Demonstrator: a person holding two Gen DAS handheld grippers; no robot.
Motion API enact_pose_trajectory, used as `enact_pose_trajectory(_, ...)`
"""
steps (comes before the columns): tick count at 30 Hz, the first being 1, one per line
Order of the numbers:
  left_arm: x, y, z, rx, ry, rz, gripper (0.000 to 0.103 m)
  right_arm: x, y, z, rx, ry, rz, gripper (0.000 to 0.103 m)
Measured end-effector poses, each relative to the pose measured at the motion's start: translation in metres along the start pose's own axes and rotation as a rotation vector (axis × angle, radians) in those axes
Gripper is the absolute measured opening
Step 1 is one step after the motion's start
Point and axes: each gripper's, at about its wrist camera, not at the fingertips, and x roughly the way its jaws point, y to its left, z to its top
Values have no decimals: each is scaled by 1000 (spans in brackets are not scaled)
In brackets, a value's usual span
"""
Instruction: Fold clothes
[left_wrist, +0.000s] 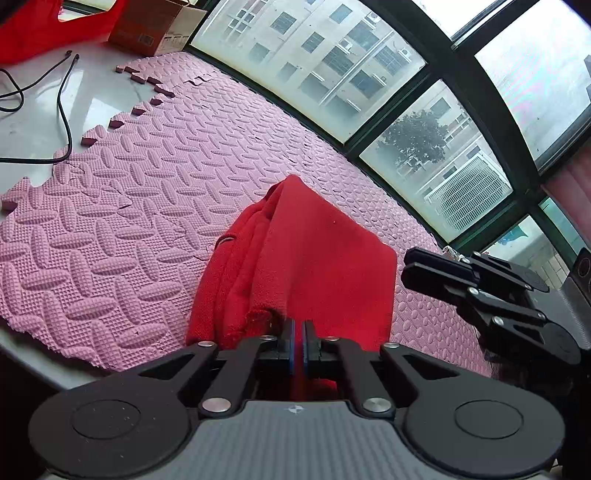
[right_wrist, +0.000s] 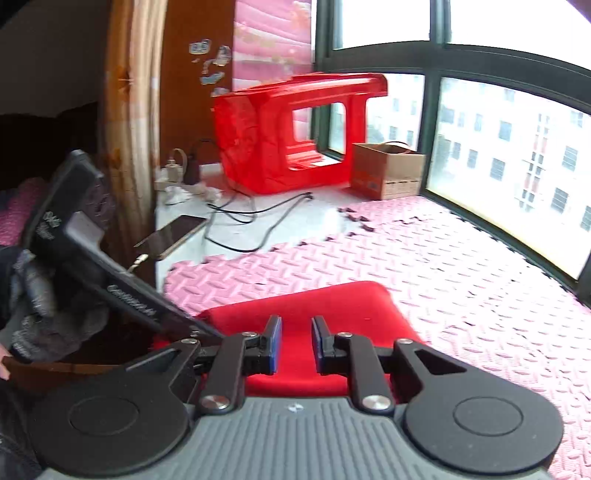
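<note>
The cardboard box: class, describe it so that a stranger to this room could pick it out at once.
Start at the big window and follow its sill to the far corner. There a red plastic stool lies tipped on its side, and the box sits right beside it, against the glass. It is the only brown thing there, with an open top and a thin handle.

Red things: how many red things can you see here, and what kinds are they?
Red cloth held by the left tongs: 1
Red plastic stool lying on its side: 1
Total: 2
</note>
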Motion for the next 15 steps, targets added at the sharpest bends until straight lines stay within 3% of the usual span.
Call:
enact_pose_trajectory(4, 1, 0, 1, -3, 6, 4, 5, 15, -29, -3, 58, 15, -123, 18)
enact_pose_trajectory(7, 1, 1, 2, -6, 12, 0, 5, 10, -47, -23, 138, 23, -198, 37)
enact_pose_trajectory(8, 1, 2, 2, -9, 14, -2, 5, 7, -52, -30, 166, 24, -213, 38)
enact_pose_trajectory(15, 3, 3, 3, -15, 23, 4, 5, 10, -73, -62, 252, 96, -247, 38)
